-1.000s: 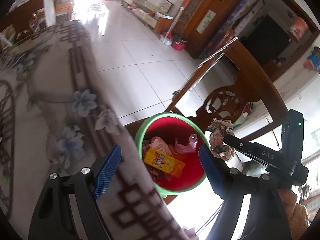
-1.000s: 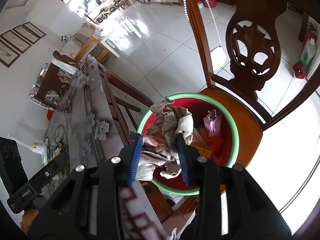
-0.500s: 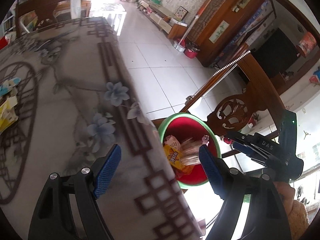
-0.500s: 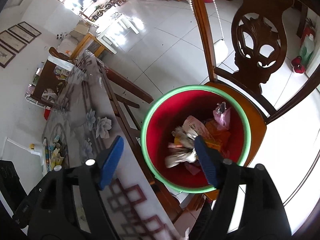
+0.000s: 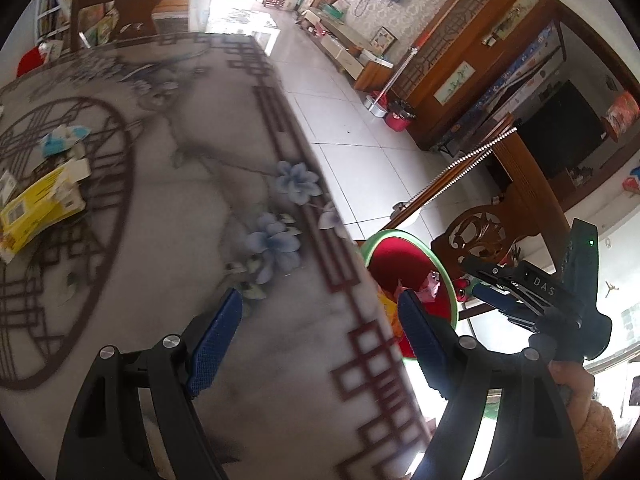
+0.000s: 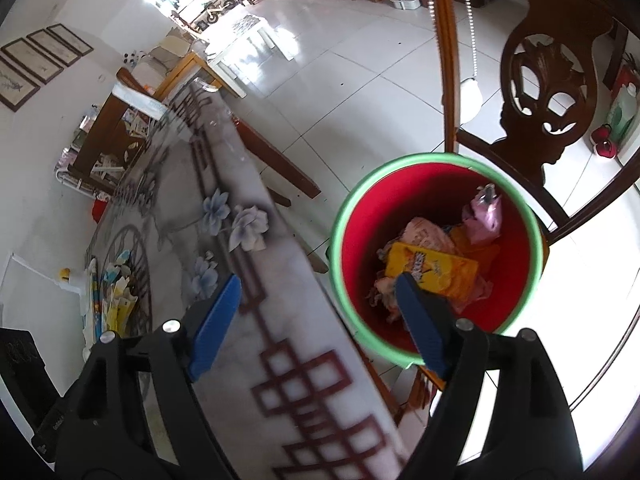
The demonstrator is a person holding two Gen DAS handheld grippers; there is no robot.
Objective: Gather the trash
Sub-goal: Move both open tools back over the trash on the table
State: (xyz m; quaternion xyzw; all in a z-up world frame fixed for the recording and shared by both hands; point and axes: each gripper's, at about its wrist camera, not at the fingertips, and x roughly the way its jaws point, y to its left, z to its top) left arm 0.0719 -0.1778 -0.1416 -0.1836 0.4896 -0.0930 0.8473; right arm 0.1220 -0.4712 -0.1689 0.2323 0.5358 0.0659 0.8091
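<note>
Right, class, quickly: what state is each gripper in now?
Left gripper: open, holding nothing.
Right gripper: open, holding nothing.

I see the bin [image 6: 436, 256] on the chair [image 6: 544, 92] seat at frame right, wrappers [image 6: 432, 268] inside; the table [image 6: 240, 280] fills the left, litter [image 5: 44, 192] at its far-left edge.

The table edge [image 5: 352, 264] hides most of the red bin [image 5: 404, 256] at 4 o'clock in the left view. The far-left wrappers [image 5: 40, 200] are blurry, labels unreadable, pile cut off at 9 o'clock.
</note>
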